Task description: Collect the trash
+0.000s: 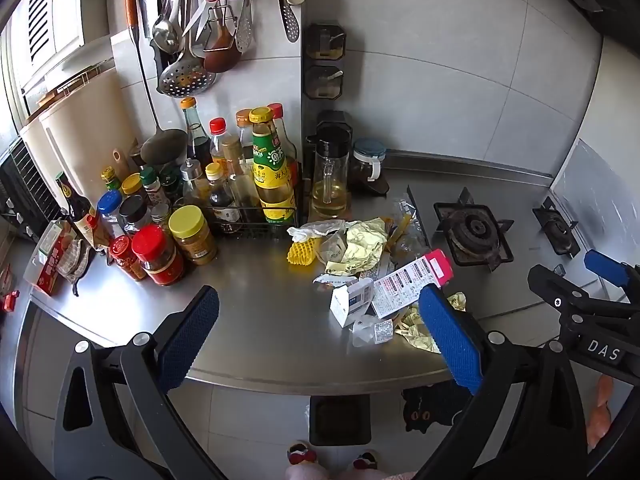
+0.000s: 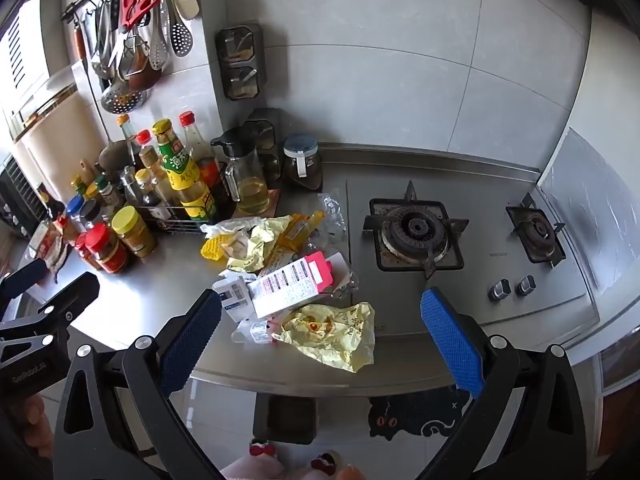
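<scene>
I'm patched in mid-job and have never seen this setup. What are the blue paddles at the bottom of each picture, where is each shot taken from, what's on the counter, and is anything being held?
There is no robot arm: a person carries a hand-held gripper in each hand, and each gripper has a camera looking along its two blue-padded fingers. One picture is from the left gripper, the other from the right gripper. Both have their jaws wide open and hold nothing.

On the steel counter lies a trash pile: a crumpled yellow wrapper, a pink-and-white carton, a small white box and a yellow foam net. Sauce bottles and jars stand at the left, a gas stove at the right. A dark bin stands on the floor below the counter edge.
</scene>
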The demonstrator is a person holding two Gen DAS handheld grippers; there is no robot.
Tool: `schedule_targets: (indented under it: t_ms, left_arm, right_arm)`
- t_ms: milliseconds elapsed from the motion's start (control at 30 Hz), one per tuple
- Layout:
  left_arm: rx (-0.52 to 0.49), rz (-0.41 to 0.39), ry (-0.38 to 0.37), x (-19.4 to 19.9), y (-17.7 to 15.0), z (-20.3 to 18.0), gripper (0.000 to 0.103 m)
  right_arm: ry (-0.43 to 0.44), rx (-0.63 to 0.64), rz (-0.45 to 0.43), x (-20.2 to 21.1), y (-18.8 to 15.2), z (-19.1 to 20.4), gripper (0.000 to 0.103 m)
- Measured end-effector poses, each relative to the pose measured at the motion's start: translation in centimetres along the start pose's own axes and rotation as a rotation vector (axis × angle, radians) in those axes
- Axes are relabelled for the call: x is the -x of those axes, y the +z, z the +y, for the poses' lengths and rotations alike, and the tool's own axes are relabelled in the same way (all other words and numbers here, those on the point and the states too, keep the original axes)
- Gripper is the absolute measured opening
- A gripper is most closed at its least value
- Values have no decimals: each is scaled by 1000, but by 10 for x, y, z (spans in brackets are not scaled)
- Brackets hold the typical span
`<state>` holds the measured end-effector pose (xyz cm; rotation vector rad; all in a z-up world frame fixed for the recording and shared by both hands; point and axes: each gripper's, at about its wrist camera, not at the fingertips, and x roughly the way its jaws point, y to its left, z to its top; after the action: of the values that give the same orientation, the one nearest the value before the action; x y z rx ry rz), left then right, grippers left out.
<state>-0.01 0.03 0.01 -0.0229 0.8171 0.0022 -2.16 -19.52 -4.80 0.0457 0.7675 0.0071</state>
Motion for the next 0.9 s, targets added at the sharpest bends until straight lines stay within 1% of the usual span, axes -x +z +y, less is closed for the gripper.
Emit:
schedule_targets:
  t_ms: [200, 233, 400, 433, 900]
  left_arm:
    - [-6, 1, 3, 1, 0, 0, 95]
    - [-7, 2, 4, 1, 0, 1, 95]
    - [-7, -2, 8, 4, 3, 2, 95]
    - [-4, -3, 7, 6, 0, -2, 95]
    - [4, -10, 7, 12, 0, 3, 95]
  right_arm:
    - [4, -6, 4, -4, 2, 1, 100]
    - [3, 8, -9, 4, -1, 3, 100]
    - [0, 11, -9, 9, -2, 2, 100]
    - [-1, 11, -9, 9, -2, 1, 100]
    - [-1, 18, -9, 10, 1, 2, 100]
